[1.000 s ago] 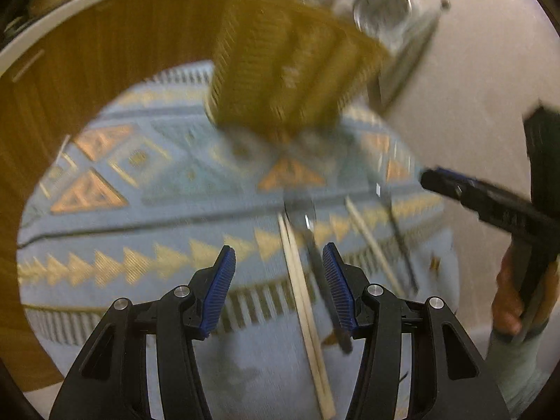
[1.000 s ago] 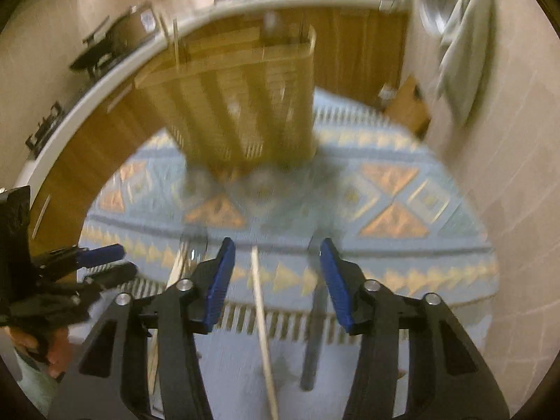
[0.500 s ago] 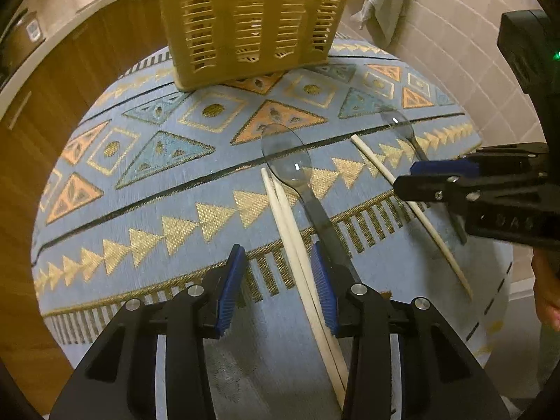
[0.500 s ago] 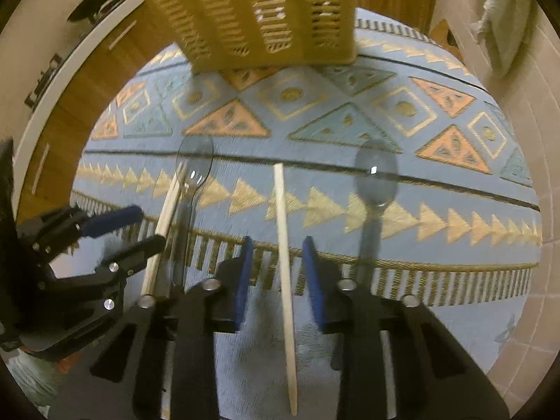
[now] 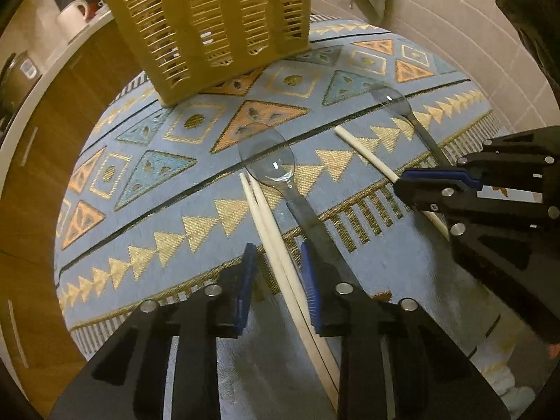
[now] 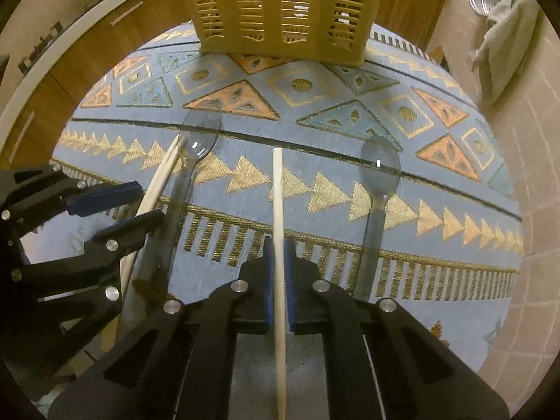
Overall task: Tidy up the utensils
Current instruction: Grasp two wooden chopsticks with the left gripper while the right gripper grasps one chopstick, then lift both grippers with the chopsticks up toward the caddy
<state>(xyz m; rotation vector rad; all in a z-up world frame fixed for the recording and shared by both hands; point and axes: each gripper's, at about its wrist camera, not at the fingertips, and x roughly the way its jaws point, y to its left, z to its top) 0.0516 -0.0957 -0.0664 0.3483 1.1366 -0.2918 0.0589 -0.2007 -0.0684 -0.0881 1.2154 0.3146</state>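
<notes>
Currently we hold the right gripper [image 6: 278, 276] with its jaws closed onto a single wooden chopstick [image 6: 277, 189] lying on the patterned blue mat [image 6: 315, 112]. Our left gripper [image 5: 276, 280] sits partly open, its blue pads straddling a pair of chopsticks [image 5: 269, 224] without clamping them. One clear plastic spoon [image 5: 273, 161] lies just beside that pair; a second spoon [image 6: 379, 171] lies further right. Beyond them stands the yellow slotted utensil basket [image 6: 280, 10].
</notes>
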